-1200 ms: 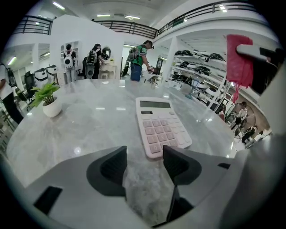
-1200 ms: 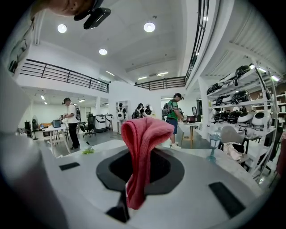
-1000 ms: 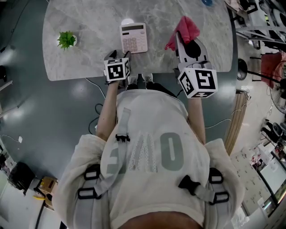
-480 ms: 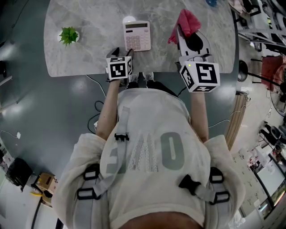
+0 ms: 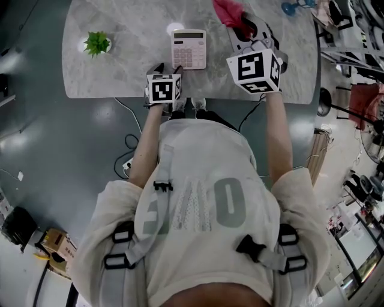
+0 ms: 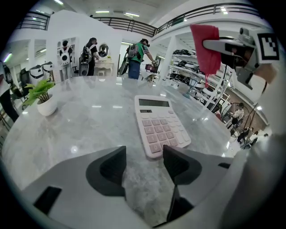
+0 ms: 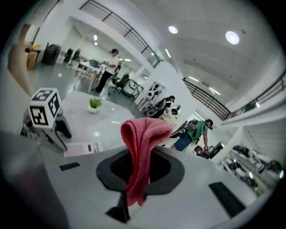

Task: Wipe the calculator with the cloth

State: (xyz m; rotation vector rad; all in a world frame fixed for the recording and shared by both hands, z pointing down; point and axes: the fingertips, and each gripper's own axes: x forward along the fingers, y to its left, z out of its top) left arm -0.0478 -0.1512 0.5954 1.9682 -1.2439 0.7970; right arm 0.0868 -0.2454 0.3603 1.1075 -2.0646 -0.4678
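Note:
The pale pink calculator lies flat on the marble table, near its front edge. My left gripper hovers just in front of the calculator's near left corner, open, with nothing between the jaws; in the left gripper view the calculator lies just beyond the gripper. My right gripper is raised to the right of the calculator and is shut on the red cloth. The cloth hangs folded from the closed jaws. The calculator shows low at the left there.
A small green plant in a white pot stands at the table's left side. A blue object sits at the far right edge. Cables lie on the floor below the table. People stand far behind the table.
My right gripper has carried the cloth farther over the table and leftward, toward the calculator, rolling as it went. The left gripper and calculator have stayed put.

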